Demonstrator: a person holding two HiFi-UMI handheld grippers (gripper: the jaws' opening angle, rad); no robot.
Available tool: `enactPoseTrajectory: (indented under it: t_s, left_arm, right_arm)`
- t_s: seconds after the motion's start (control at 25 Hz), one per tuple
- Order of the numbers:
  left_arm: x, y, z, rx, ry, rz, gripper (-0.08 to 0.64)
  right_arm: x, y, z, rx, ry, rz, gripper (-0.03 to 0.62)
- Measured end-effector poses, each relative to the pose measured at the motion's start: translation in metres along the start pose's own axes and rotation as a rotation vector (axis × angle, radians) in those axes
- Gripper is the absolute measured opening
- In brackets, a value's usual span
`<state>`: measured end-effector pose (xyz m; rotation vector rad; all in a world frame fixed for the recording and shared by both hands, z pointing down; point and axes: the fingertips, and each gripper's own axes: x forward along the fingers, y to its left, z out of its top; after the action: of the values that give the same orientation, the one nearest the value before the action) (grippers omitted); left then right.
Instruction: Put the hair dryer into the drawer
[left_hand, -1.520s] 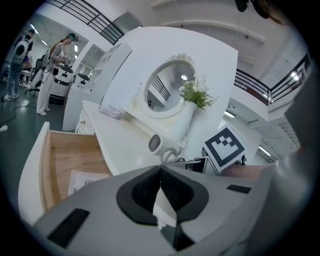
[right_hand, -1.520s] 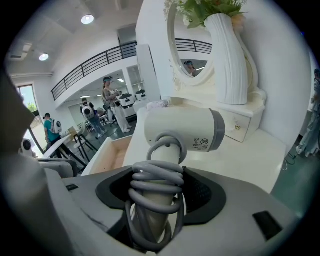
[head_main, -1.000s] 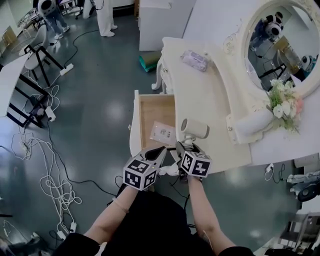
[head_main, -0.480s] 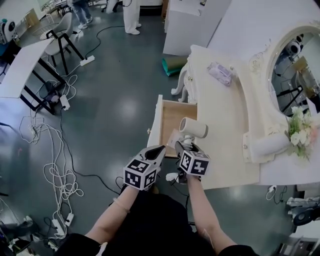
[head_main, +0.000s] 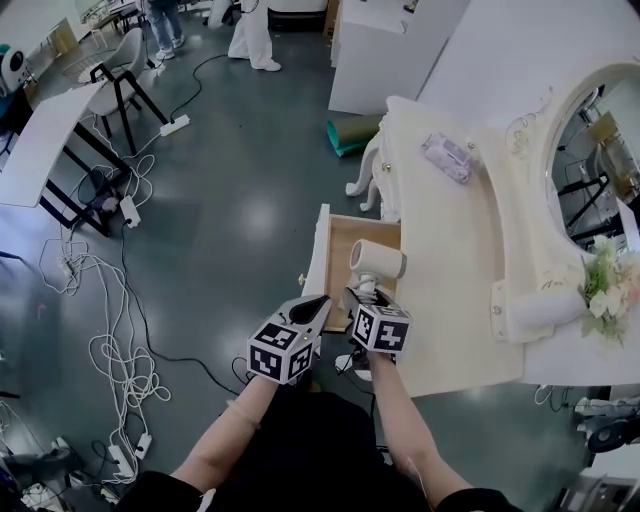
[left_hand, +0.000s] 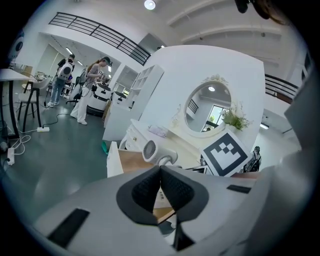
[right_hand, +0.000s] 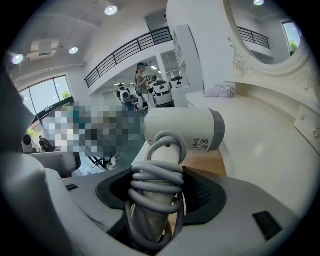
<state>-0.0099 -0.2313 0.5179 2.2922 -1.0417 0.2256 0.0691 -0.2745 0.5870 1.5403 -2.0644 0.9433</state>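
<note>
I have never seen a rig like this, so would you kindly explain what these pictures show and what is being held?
No robot here: a person holds a two-jaw tool in each hand. The overhead picture comes from a camera on the person's head, looking down; the other two come from cameras riding on each tool. The left tool is shut and empty. The right tool grips the hair dryer by its handle, cord wound round it, near the open drawer of a white dresser. On the dresser lie a purple pack and flowers by the mirror.
</note>
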Motion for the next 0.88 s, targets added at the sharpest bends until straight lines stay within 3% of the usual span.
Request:
enactPoseTrajectory:
  t_s: [0.52,0.88]
  left_arm:
    - [0.027,0.026,0.006,-0.018,0.048,0.000,0.014]
    - [0.038,0.042,0.007,-0.034,0.077,-0.011,0.014]
  right_arm:
    - [0.049,-0.008,-0.004,0.003,0.094,0.006,0.290]
    - [0.078,-0.035,-0.013,0.054,0.141,-0.055,0.290]
